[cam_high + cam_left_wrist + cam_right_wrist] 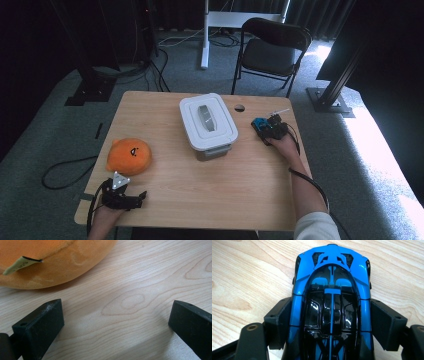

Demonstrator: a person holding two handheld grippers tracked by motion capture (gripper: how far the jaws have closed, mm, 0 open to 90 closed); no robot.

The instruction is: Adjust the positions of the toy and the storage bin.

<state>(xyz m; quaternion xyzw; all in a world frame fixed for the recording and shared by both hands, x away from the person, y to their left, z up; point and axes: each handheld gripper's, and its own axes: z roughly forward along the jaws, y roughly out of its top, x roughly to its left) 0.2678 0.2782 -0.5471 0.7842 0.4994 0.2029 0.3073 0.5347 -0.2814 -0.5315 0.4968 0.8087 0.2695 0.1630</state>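
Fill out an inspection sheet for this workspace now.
Surface: wooden table, with a small round hole near the far edge.
Job's things: blue and black toy car, on the table, between the right gripper's jaws, pads against its sides.
Clutter: orange plush toy; white lidded box at centre.
Grippers: right gripper closed on the car; left gripper open, near the plush, nothing between its jaws.
Cables: one trails from each gripper; more lie on the floor.
Surroundings: black folding chair, grey carpet, dark curtains.

High view overlooks table (210, 190); claw views close above same tabletop.
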